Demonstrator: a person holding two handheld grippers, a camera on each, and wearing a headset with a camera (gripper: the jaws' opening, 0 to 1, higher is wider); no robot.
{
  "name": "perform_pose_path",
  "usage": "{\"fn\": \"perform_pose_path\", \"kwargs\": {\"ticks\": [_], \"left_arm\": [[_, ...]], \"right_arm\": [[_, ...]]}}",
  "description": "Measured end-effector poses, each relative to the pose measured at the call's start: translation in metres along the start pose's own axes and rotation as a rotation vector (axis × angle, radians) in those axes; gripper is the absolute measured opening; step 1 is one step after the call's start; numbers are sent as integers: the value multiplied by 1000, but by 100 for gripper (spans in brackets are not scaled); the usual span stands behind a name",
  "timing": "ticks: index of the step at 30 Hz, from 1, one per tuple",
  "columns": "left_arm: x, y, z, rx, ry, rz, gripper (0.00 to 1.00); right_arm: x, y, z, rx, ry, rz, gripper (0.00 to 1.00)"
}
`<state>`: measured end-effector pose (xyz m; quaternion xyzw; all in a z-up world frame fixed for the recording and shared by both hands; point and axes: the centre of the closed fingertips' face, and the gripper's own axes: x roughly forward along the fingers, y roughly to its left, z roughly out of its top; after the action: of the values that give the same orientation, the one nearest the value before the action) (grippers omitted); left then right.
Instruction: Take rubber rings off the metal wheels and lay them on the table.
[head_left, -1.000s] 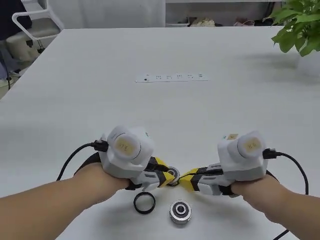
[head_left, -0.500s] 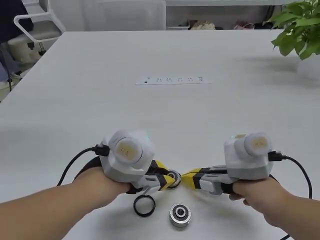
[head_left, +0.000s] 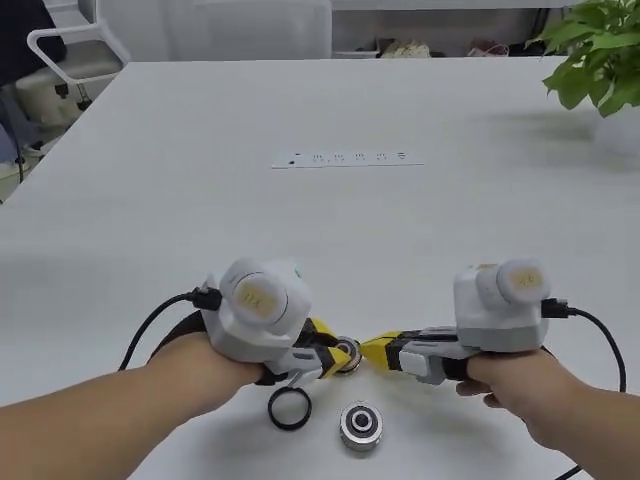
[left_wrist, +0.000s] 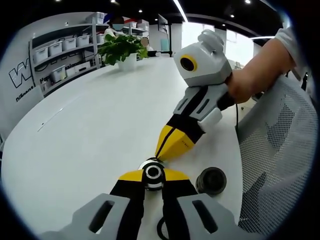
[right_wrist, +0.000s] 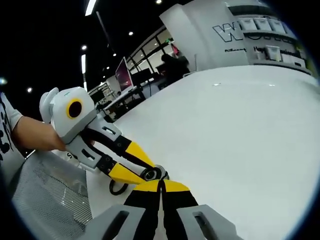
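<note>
My left gripper (head_left: 336, 357) (left_wrist: 153, 177) is shut on a small metal wheel (head_left: 347, 353) (left_wrist: 153, 172) (right_wrist: 151, 173), holding it just above the white table (head_left: 330, 230). My right gripper (head_left: 366, 349) (right_wrist: 161, 183) faces it tip to tip. Its yellow jaws are closed and pinch the black rubber ring (right_wrist: 164, 175) at the wheel's rim. In front of them a loose black rubber ring (head_left: 289, 408) (right_wrist: 117, 189) lies flat. Beside it lies a second metal wheel (head_left: 360, 424) (left_wrist: 211, 181) wearing its rubber ring.
A white power strip (head_left: 347, 158) lies across the middle of the table. A potted green plant (head_left: 595, 55) stands at the far right corner. An office chair (head_left: 65, 55) stands past the far left edge. A mesh chair back (left_wrist: 280, 165) is close behind the grippers.
The right gripper has drawn a little to the right and risen slightly. The left gripper still holds the wheel in the same spot. The loose ring and second wheel have not moved.
</note>
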<state>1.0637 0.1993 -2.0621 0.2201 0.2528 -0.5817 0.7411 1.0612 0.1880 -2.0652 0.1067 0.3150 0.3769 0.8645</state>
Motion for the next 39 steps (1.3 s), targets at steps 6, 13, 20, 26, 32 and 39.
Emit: {"fn": "perform_pose_path", "kwargs": {"ticks": [6,13,20,26,32,39], "left_arm": [[0,0,0,-2,3,2,7],[0,0,0,-4,4,3,7],[0,-1,0,-4,1,-1,7],[0,-1,1,-5,-1,-3,7],[0,-2,1,11,-2,5,8],[-2,1,1,26,-1,20,11]], "right_arm": [[0,2,1,3,0,2,0],[4,12,3,-33,9,22,0],[8,27,16,-51,-28,78,0],[6,20,9,-43,-19,62,0],[3,14,8,-46,-19,46,0],[1,12,9,-42,-26,41,0]]}}
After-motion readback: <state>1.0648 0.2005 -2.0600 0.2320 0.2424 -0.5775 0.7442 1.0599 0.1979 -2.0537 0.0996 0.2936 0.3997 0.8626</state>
